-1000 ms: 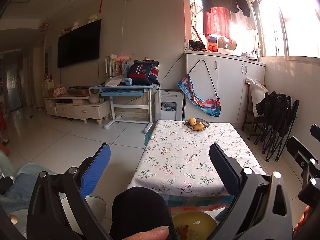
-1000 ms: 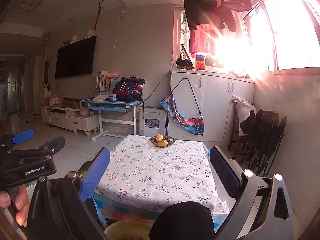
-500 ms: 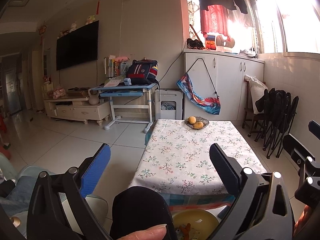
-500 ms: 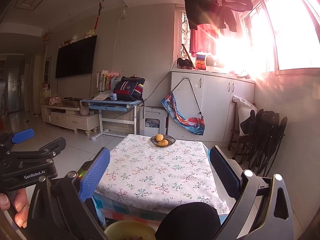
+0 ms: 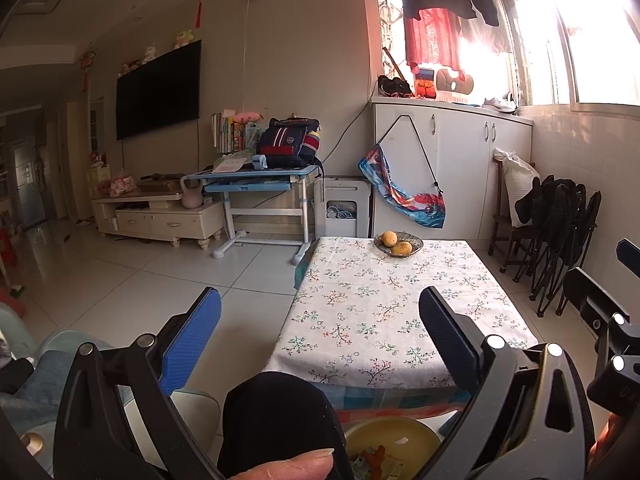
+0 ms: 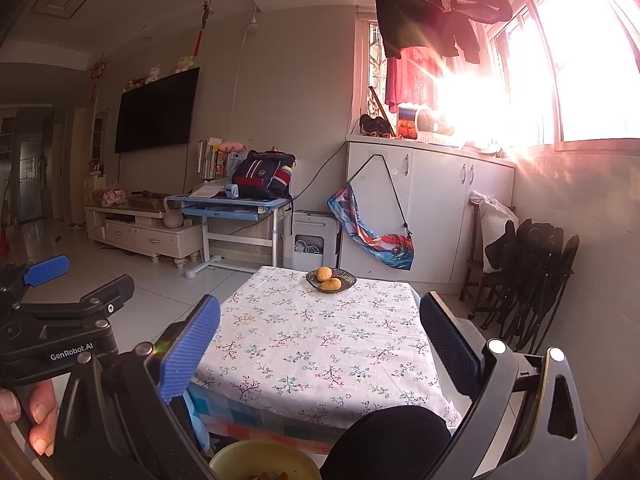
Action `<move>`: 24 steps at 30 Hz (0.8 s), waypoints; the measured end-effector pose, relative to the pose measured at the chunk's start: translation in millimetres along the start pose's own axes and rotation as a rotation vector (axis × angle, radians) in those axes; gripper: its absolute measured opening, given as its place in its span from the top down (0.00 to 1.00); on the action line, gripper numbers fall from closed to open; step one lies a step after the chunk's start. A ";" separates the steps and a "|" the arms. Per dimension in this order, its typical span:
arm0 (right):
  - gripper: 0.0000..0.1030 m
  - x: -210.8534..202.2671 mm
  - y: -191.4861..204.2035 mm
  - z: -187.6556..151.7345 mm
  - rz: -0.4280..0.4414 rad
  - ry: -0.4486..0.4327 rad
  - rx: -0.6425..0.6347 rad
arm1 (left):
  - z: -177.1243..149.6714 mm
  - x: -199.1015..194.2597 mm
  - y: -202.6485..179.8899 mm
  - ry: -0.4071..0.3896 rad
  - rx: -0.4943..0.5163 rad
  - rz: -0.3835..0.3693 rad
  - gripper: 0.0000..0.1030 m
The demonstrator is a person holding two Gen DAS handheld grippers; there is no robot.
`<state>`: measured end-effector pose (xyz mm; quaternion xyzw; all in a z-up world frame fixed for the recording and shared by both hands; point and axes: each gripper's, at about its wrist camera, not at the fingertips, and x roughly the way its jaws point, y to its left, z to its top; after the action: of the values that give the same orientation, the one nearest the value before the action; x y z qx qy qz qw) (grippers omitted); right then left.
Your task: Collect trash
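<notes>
Left wrist view: both my claws, left and right, spread and empty over the table; trash sits in the yellow bin below, so I'm probably done or scanning for more

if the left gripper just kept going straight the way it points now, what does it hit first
Probably the flowered tablecloth on the low table: the open left gripper points along its top toward the fruit dish. Depth is unclear, so it may skim above the cloth.
</notes>
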<state>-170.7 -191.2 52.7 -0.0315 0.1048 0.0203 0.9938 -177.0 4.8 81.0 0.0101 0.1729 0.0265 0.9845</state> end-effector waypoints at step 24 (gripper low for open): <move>0.07 1.5 -1.0 -2.3 0.005 0.008 -0.002 | -4.0 0.1 -0.5 0.002 0.008 0.002 0.07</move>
<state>-169.7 -192.3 50.2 -0.0322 0.1089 0.0230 0.9933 -178.3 4.3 77.2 0.0144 0.1740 0.0270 0.9843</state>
